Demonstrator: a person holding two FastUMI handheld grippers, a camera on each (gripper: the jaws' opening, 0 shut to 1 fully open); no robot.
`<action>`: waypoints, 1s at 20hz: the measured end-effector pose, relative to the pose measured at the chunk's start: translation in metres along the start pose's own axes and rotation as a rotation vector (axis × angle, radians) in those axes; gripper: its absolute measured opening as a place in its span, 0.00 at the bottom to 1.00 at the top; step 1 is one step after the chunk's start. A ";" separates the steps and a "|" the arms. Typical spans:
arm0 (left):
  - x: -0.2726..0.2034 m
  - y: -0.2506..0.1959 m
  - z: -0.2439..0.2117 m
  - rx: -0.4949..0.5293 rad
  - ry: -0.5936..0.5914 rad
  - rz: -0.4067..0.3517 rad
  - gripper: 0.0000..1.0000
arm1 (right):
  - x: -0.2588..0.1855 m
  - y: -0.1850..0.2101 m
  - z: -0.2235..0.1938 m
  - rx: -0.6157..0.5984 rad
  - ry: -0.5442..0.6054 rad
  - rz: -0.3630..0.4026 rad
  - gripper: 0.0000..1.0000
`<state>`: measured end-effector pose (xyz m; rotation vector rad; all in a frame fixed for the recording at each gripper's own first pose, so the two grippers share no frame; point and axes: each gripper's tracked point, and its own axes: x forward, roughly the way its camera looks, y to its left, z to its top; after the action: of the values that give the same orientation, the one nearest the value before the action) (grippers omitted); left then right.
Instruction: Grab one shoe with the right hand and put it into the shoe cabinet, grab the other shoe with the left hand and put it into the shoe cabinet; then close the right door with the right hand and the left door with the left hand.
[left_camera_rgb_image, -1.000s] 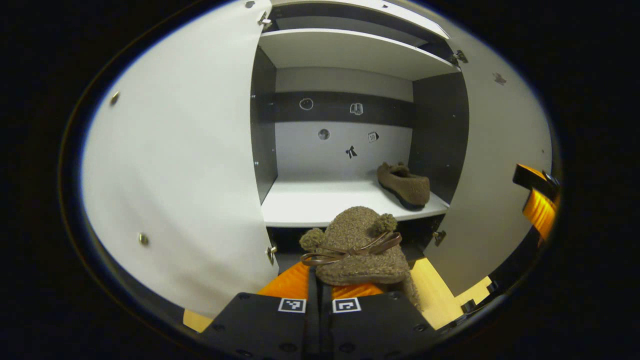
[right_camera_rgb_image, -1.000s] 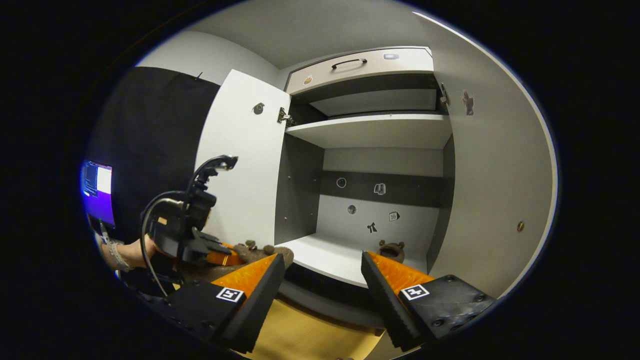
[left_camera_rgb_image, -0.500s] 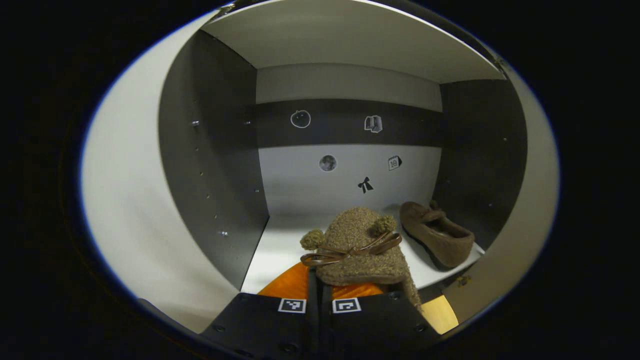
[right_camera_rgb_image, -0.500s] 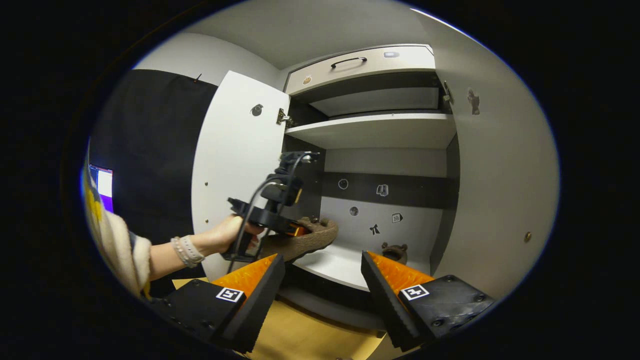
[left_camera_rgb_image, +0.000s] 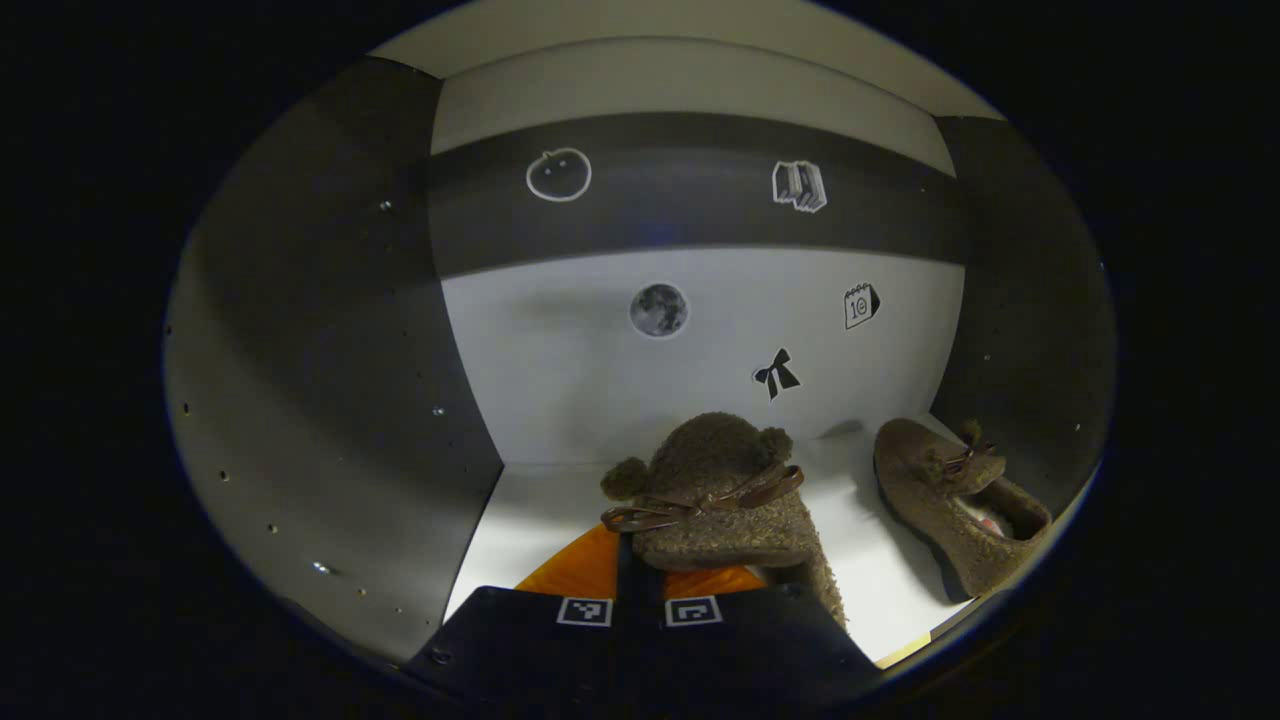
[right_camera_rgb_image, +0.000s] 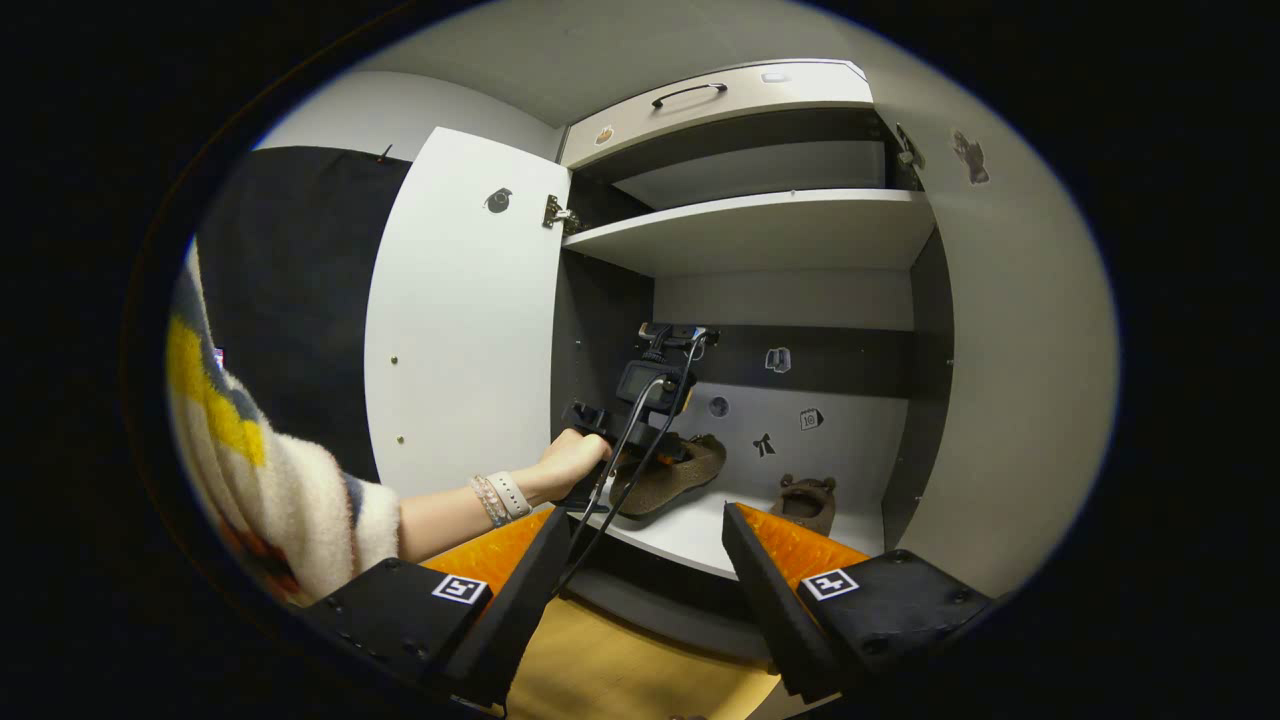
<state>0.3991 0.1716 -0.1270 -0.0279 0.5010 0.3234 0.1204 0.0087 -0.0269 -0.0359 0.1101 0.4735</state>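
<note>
Sitting in the shoe cabinet (right_camera_rgb_image: 770, 225): one shoe (left_camera_rgb_image: 955, 505), second shoe (left_camera_rgb_image: 715, 495) gripped above.

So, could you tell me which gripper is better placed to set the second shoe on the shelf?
Left. The left gripper is shut on the second shoe, inside the cabinet above the shelf. The right gripper is open, outside it.
</note>
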 end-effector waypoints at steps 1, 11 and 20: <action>0.004 0.002 -0.001 0.008 0.006 0.011 0.05 | 0.001 -0.003 -0.001 0.007 0.002 -0.005 0.98; 0.012 -0.007 -0.006 0.075 0.030 -0.009 0.20 | 0.003 -0.004 -0.002 0.036 0.001 0.022 0.98; -0.005 -0.003 0.001 0.104 -0.017 0.010 0.64 | -0.007 0.000 0.005 0.047 -0.022 0.053 0.98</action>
<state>0.3966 0.1670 -0.1237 0.0785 0.5003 0.3072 0.1149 0.0059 -0.0216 0.0180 0.1007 0.5235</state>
